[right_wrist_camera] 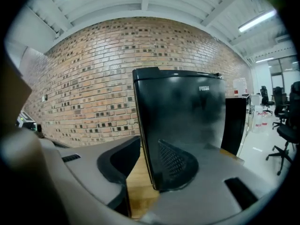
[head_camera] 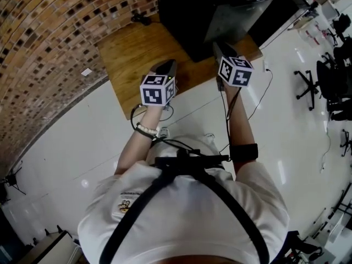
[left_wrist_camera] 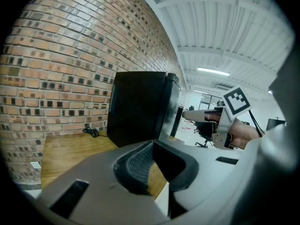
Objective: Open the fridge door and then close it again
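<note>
Upright fridge [head_camera: 187,15], door [right_wrist_camera: 187,116] facing right claw [right_wrist_camera: 149,165]

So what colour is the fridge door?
Glossy black; the fridge door shows best in the right gripper view.

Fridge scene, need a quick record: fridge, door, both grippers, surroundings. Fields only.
fridge: black, upright, on wooden platform beside brick wall
door: looks shut in the left gripper view, not certain
left gripper: jaws together, empty, over the platform, apart from the fridge
right gripper: jaws apart; fridge's near vertical edge lines up in the gap; contact unclear
floor: white, glossy; chairs off to the right
</note>
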